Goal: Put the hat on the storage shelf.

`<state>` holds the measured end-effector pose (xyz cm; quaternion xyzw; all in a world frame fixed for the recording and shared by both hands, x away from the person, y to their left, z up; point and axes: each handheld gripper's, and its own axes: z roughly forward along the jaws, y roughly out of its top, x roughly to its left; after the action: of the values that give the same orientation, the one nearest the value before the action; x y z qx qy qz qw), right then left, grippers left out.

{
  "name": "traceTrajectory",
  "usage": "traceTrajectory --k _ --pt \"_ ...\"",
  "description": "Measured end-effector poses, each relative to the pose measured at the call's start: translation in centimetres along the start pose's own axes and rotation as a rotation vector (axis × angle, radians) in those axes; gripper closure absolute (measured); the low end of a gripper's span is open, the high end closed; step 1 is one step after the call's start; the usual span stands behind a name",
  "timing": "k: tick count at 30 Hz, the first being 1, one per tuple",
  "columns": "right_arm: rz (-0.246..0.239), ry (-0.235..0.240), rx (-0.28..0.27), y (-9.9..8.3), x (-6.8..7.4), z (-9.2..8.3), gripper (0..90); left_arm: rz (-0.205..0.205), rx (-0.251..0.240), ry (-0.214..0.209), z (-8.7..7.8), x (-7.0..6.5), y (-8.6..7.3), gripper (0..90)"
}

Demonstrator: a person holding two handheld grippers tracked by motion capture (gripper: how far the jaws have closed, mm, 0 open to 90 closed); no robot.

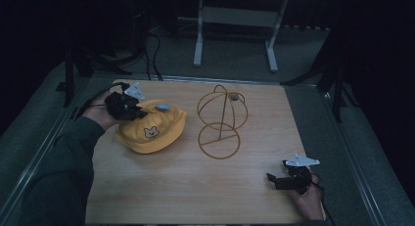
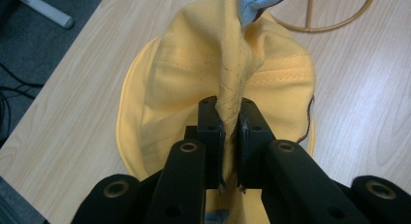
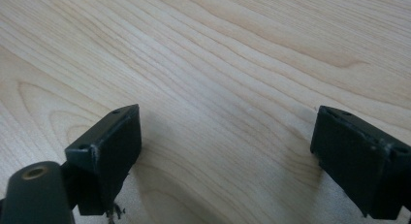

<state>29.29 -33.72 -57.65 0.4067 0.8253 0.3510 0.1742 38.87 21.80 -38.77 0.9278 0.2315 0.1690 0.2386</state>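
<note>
A yellow child's cap (image 1: 151, 130) with a small bear patch and a light blue top button lies on the left half of the wooden table (image 1: 195, 187). My left gripper (image 1: 128, 107) is shut on a pinched fold of the yellow cap (image 2: 232, 69) at its far-left edge; the cloth rises in a ridge between the jaws. A gold wire hat stand (image 1: 220, 121), a dome on a ring base, stands at the table's centre, just right of the cap. My right gripper (image 1: 279, 179) rests low over the table's near right part, jaws wide open over bare wood (image 3: 228, 88).
Metal rails frame the table (image 1: 49, 133). A white desk frame (image 1: 235, 20) stands on the floor beyond the far edge, with black stand legs and cables at both sides. Bare wood lies between the stand and the right gripper.
</note>
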Motion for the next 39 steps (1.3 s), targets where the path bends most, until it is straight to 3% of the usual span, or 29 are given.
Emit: traceTrajectory --k 6,12,29,39 --pt "0.0 0.0 0.0 0.0 0.0 0.0 10.9 0.03 -0.02 0.013 -0.4 -0.4 0.9 83.0" --pt "0.0 0.0 0.0 0.0 0.0 0.0 10.9 0.04 -0.068 0.031 -1.8 -0.5 1.6 83.0" --pt "0.0 0.0 -0.001 0.0 0.0 0.0 10.9 0.036 -0.145 0.05 -4.1 -0.2 2.3 83.1" --pt "0.0 0.0 -0.002 0.0 0.0 0.0 10.9 0.044 -0.16 0.048 -4.8 0.1 3.3 83.2"
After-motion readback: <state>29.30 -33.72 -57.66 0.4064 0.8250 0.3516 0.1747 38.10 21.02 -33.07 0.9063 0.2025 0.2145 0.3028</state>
